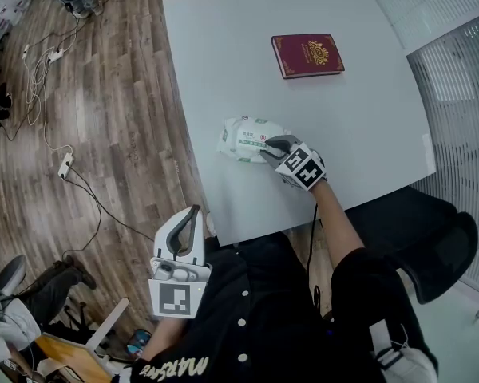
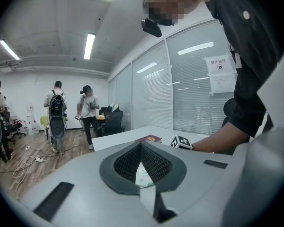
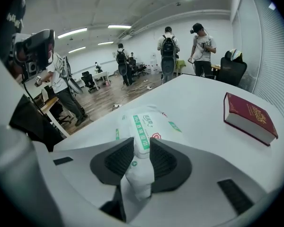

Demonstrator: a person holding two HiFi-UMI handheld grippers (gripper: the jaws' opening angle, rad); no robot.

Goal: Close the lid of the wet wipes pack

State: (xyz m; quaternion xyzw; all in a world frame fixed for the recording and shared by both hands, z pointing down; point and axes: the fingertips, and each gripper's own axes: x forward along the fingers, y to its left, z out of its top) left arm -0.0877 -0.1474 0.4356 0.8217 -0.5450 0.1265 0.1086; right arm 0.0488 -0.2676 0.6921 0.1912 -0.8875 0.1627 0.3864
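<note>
**Right claw [image 1: 273, 146] parked over the right end of the wet wipes pack [image 1: 247, 138]**

The pack lies face up mid-counter [image 1: 343, 118]. Its long axis runs left to right, with the right end a touch nearer and the red book [image 1: 307, 55] well beyond it. The right claw's jaws are partly apart with the crinkled end seal between them, and I don't think they're squeezing it. The left claw [image 1: 194, 211] is pinched together on nothing, off the near-left edge. My worry is that a pad snags that floppy seal and drags the pack sideways. The lid [image 3: 141, 129] could also pop back up if it isn't stuck down, and I can't tell whether it is.

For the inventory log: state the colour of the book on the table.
Book: dark red, gold emblem; best in head view.
</note>
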